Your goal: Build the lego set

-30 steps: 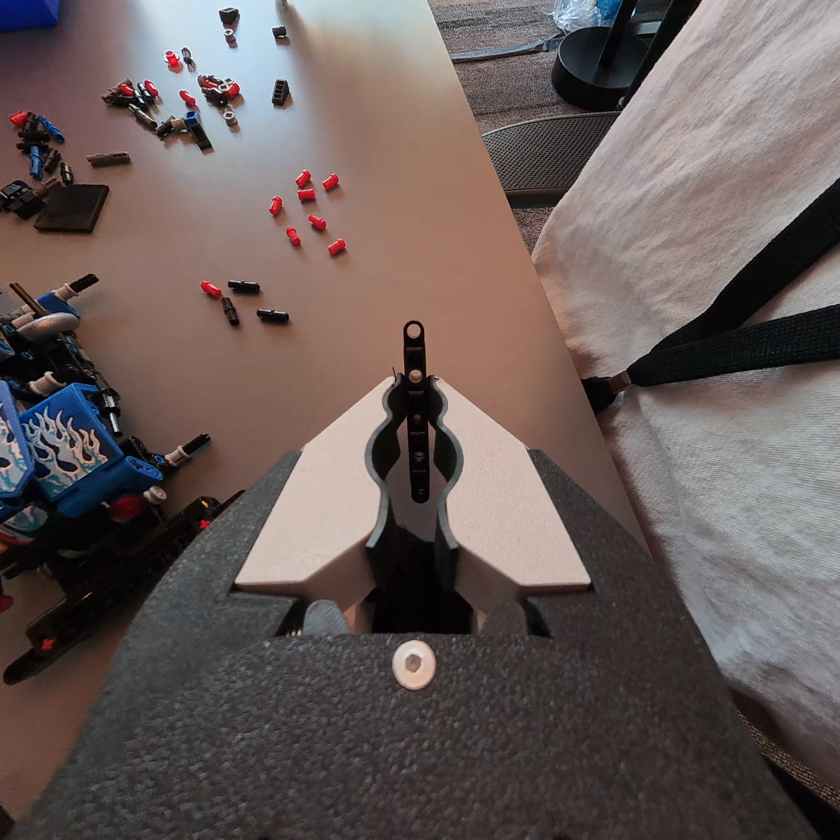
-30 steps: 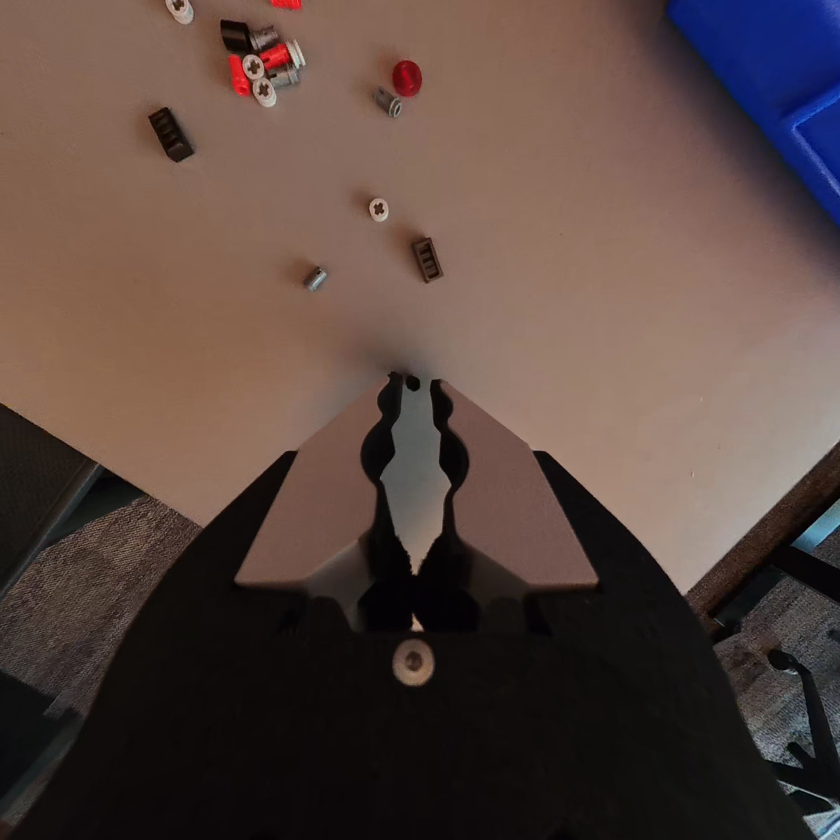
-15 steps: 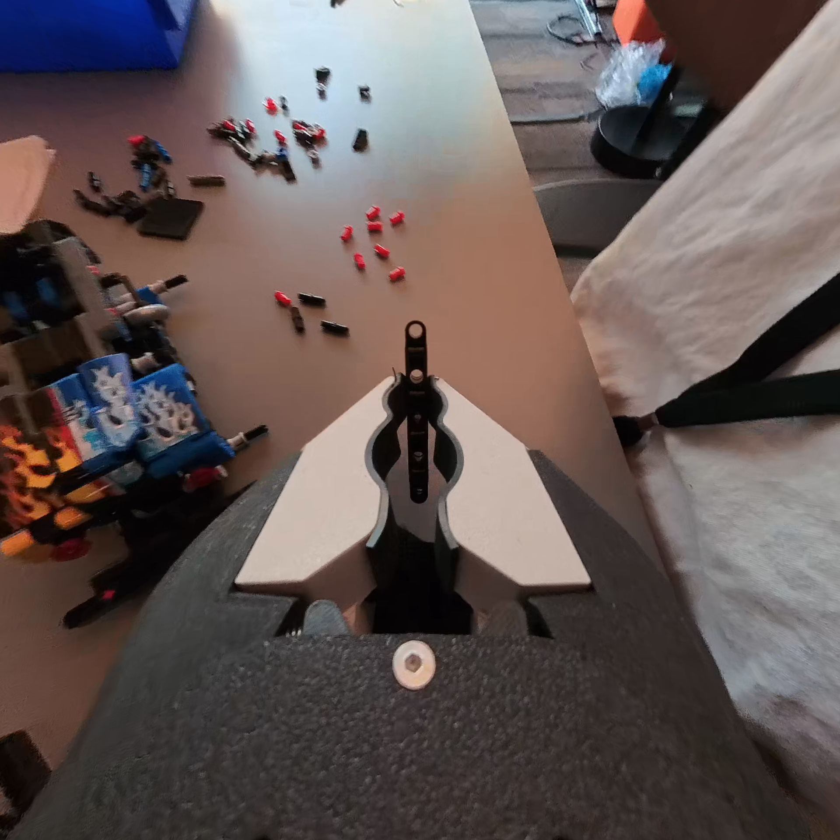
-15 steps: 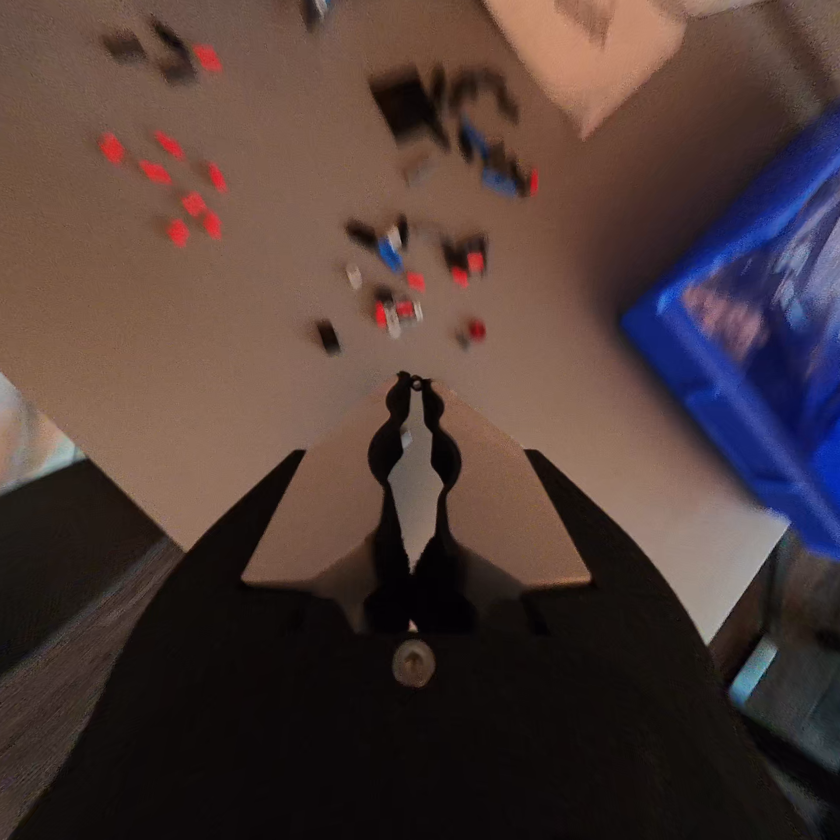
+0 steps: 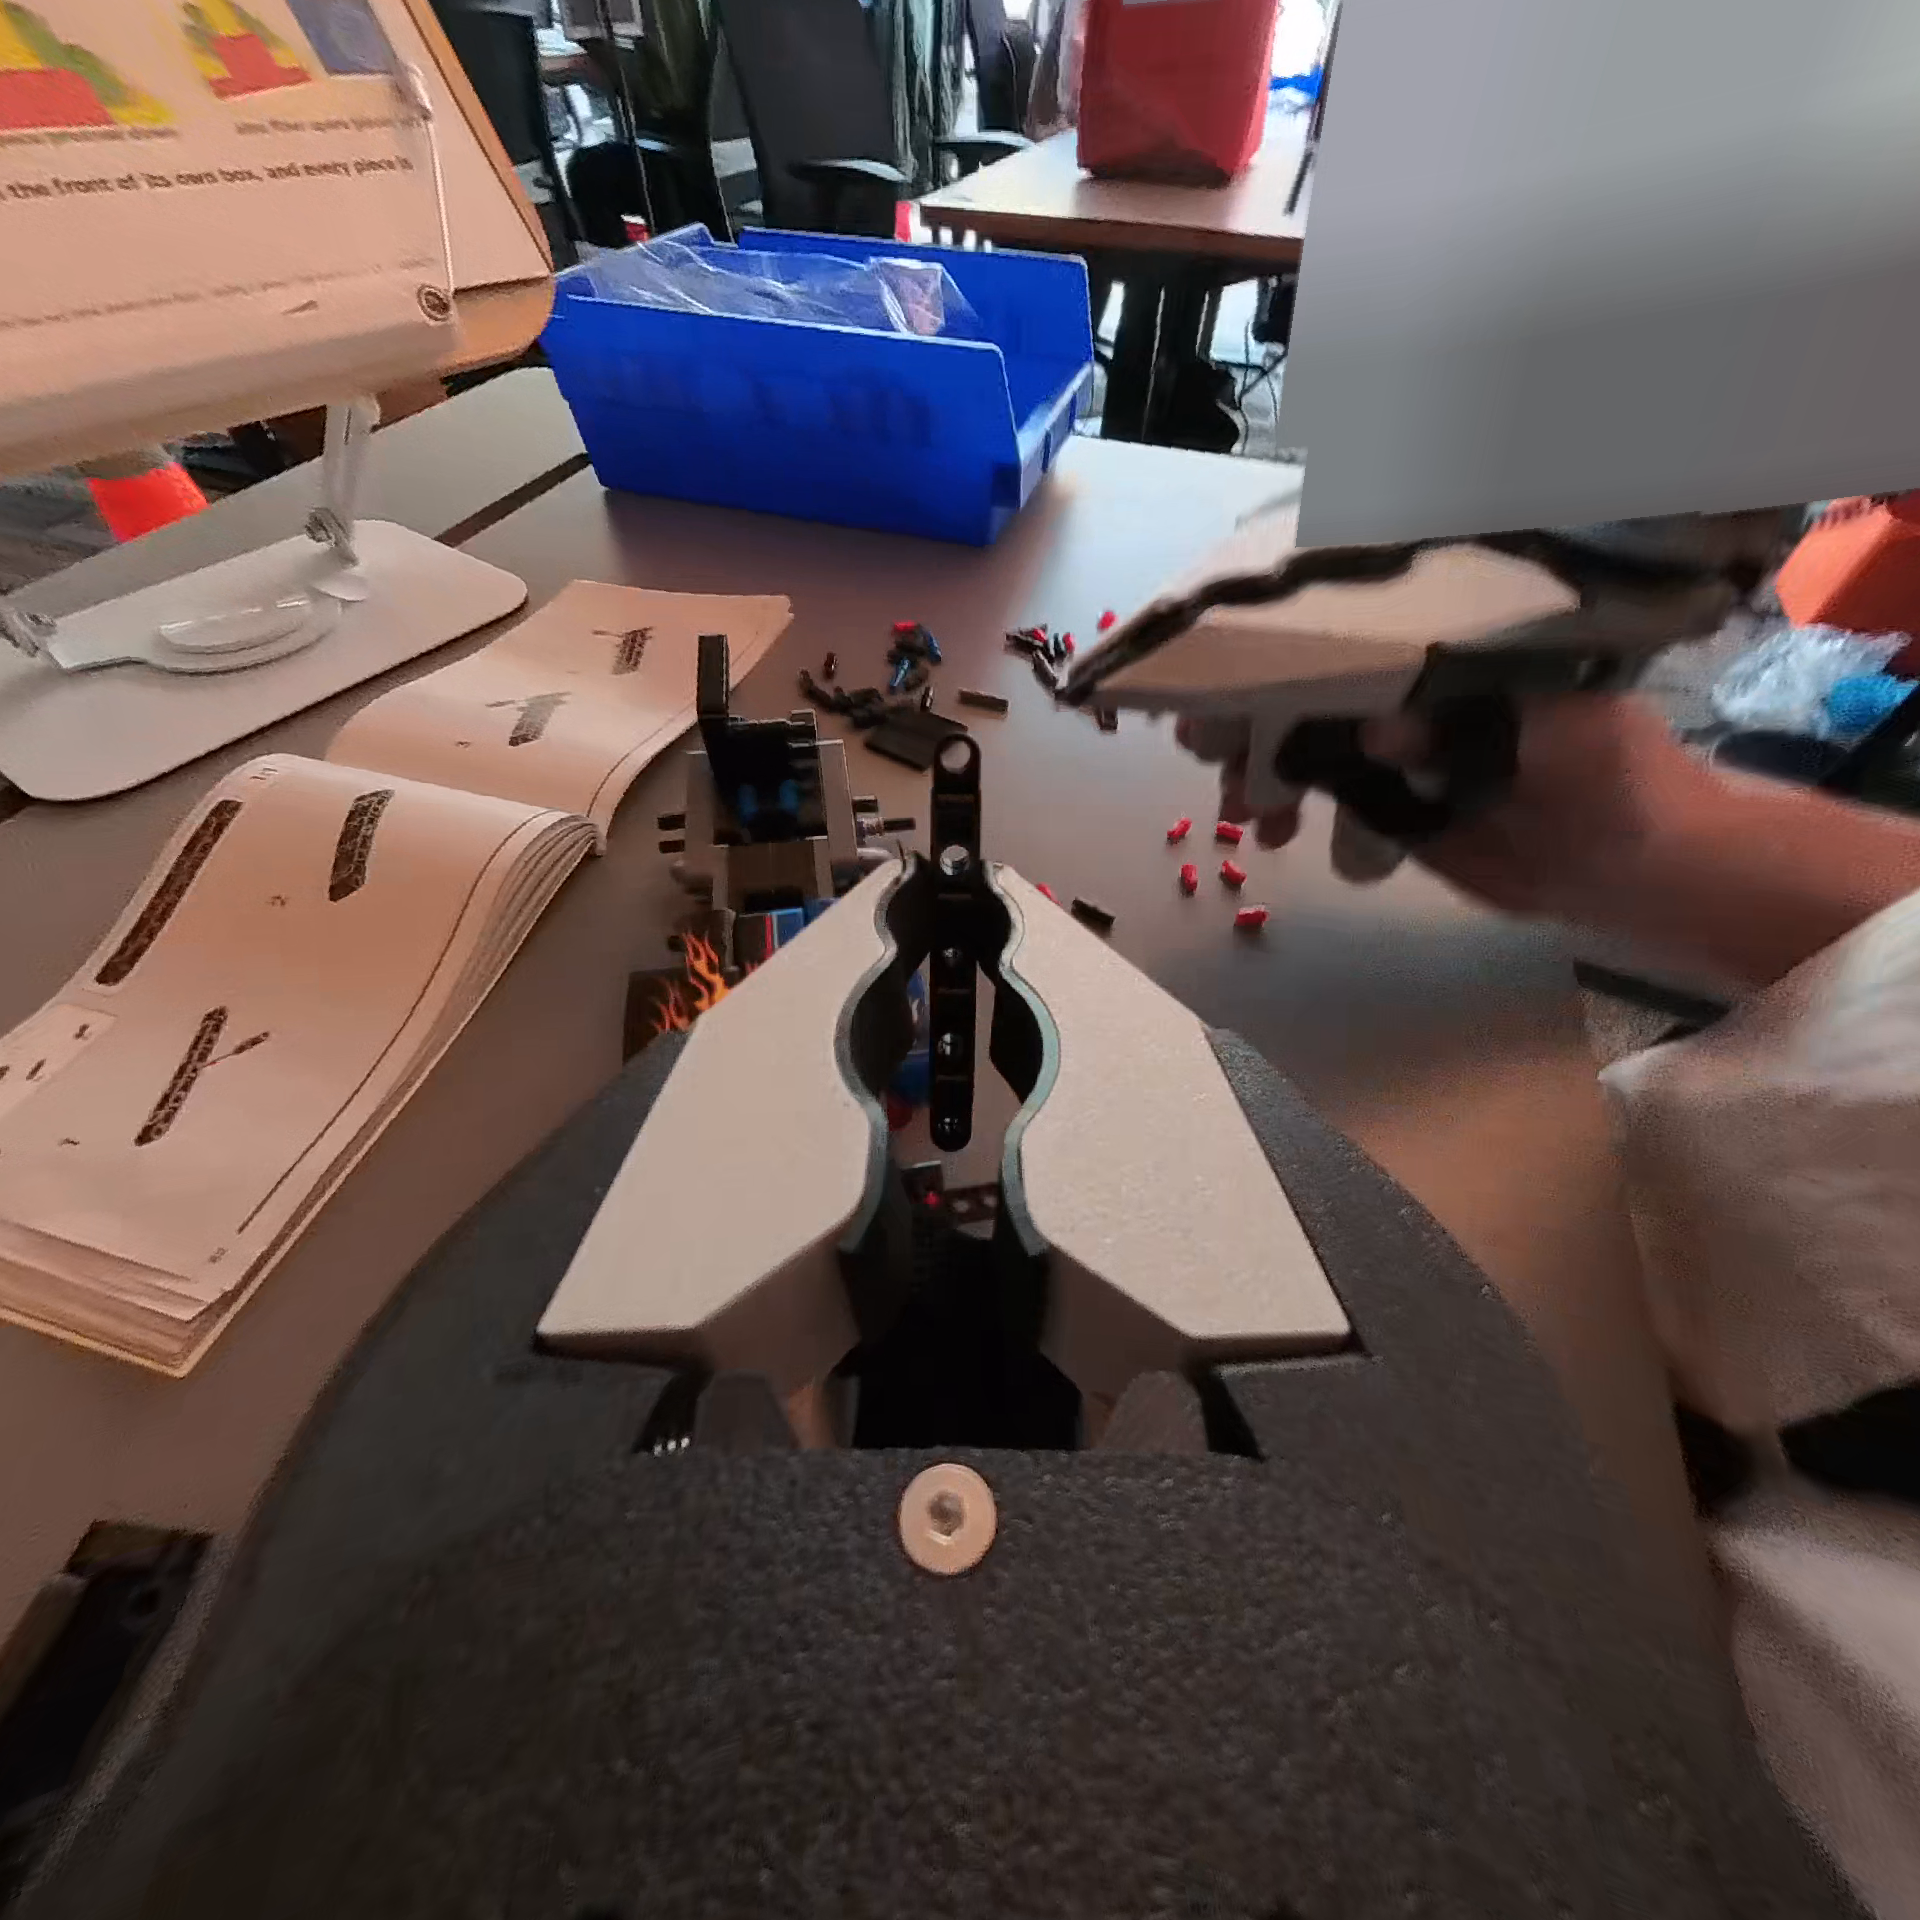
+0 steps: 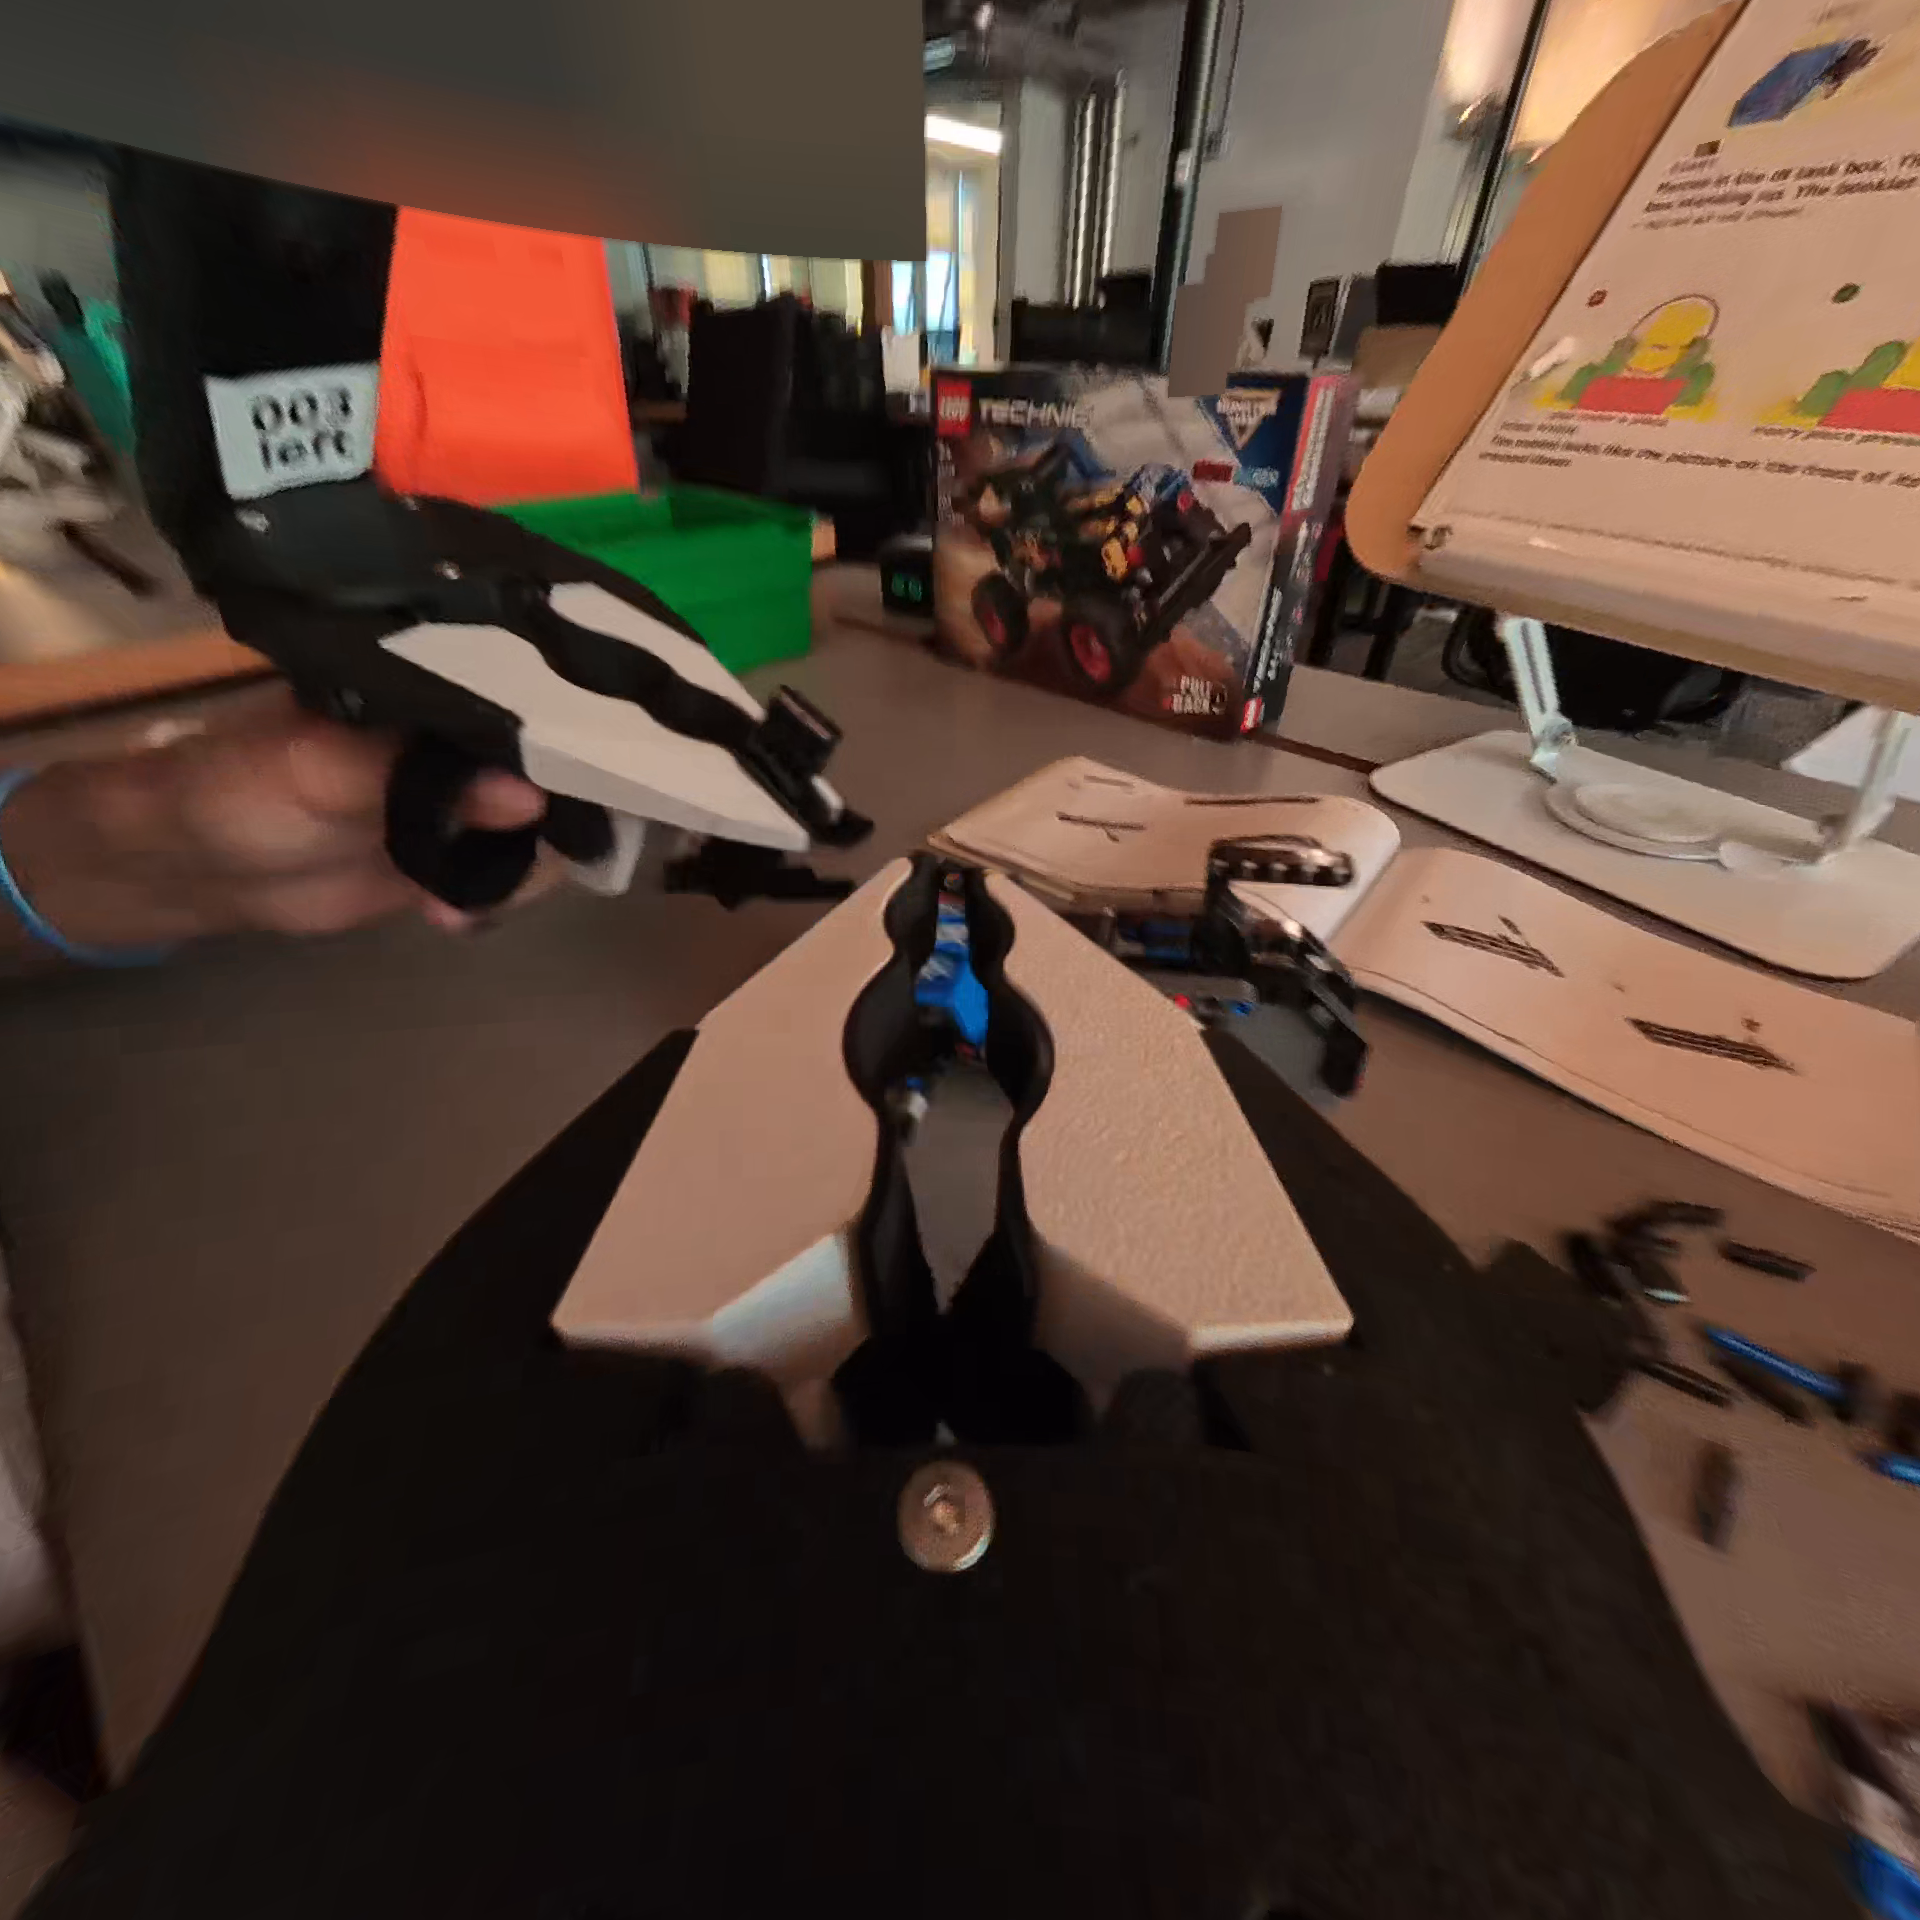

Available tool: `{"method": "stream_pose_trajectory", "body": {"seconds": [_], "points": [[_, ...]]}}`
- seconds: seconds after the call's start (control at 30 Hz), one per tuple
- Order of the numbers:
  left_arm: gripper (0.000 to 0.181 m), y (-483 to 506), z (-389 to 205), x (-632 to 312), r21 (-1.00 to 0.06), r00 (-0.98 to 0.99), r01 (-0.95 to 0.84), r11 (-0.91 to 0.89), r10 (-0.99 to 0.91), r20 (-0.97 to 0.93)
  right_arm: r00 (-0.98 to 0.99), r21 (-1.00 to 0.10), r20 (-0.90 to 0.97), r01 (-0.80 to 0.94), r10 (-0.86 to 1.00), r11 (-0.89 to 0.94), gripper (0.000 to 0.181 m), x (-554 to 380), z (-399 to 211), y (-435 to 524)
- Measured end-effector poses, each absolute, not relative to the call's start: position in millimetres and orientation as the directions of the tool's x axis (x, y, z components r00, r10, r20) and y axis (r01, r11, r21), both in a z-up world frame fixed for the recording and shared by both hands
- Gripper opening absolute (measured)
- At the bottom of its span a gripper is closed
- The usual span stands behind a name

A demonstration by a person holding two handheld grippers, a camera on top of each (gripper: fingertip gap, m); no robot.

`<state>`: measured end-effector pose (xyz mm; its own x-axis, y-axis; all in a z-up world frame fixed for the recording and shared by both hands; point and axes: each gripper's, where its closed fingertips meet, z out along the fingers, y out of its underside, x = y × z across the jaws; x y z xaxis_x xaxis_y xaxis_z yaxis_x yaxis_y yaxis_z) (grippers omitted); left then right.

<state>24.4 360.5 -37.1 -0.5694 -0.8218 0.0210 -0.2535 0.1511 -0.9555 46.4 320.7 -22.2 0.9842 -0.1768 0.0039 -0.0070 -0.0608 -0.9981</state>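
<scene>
1. A thin black lego beam with a row of holes stands upright between the fingers of the left claw, which is closed on it; its top end pokes above the fingertips.
2. Seen from the right wrist view, the left claw is held up off the worktop in a hand, with the dark beam at its tip.
3. The half-built lego model, black and blue with flame decoration, sits on the worktop just beyond the left claw. In the right wrist view it lies just past the right claw's tips.
4. The right claw has its tips nearly together. Whether a small part sits between them cannot be told.
5. In the left wrist view the right claw is blurred, raised above the loose parts, held by a hand.
6. Small red pins are scattered on the worktop beneath that hand, with a cluster of black and blue pieces farther back.
7. An open instruction booklet lies left of the model, touching or just beside it.
8. A blue bin holding clear plastic stands at the far side, and a page on a white stand rises at the left.
9. The set's box stands upright at the back of the worktop, a green bin near it.
</scene>
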Motion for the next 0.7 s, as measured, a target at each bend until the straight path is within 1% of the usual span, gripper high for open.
{"method": "stream_pose_trajectory", "body": {"seconds": [0.1,0.2,0.27,0.37,0.43,0.5,0.57,0.6,0.67,0.7], "points": [[0.006,359,-32,27,-0.961,-0.542,-0.273,0.049,-0.833,0.112,0.974,-1.000,-0.009,-0.006,-0.226,0.011,0.004,34,-20,339],[0.006,360,-35,30,-0.950,-0.506,-0.310,-0.031,-0.841,0.192,0.948,-0.995,0.090,0.101,-0.304,0.021,0.004,28,-14,346],[0.006,358,-38,32,-0.945,-0.501,-0.324,-0.049,-0.838,0.216,0.949,-0.991,0.099,0.122,-0.298,0.061,0.004,19,-5,348],[0.006,342,-38,27,-0.923,-0.551,-0.365,-0.123,-0.770,0.320,0.944,-0.985,0.144,0.164,-0.298,0.044,0.004,11,-7,355],[0.006,332,-34,20,-0.915,-0.607,-0.371,-0.156,-0.706,0.366,0.943,-0.984,0.139,0.165,-0.303,0.063,0.004,10,-7,352],[0.006,327,-27,13,-0.903,-0.657,-0.375,-0.209,-0.627,0.418,0.968,-0.984,0.078,0.114,-0.240,0.139,0.004,7,1,342],[0.006,323,-17,6,-0.869,-0.703,-0.406,-0.282,-0.511,0.494,0.985,-0.977,-0.020,0.017,-0.169,0.215,0.004,9,9,330],[0.006,322,-13,3,-0.849,-0.717,-0.422,-0.317,-0.457,0.527,0.990,-0.971,-0.080,-0.052,-0.112,0.232,0.004,10,11,327],[0.006,321,-2,-4,-0.805,-0.744,-0.452,-0.386,-0.336,0.578,0.976,-0.945,-0.198,-0.214,0.086,0.249,0.004,1,15,323],[0.006,321,1,-6,-0.781,-0.747,-0.470,-0.412,-0.285,0.600,0.962,-0.925,-0.238,-0.266,0.132,0.271,0.004,0,20,320]]}}
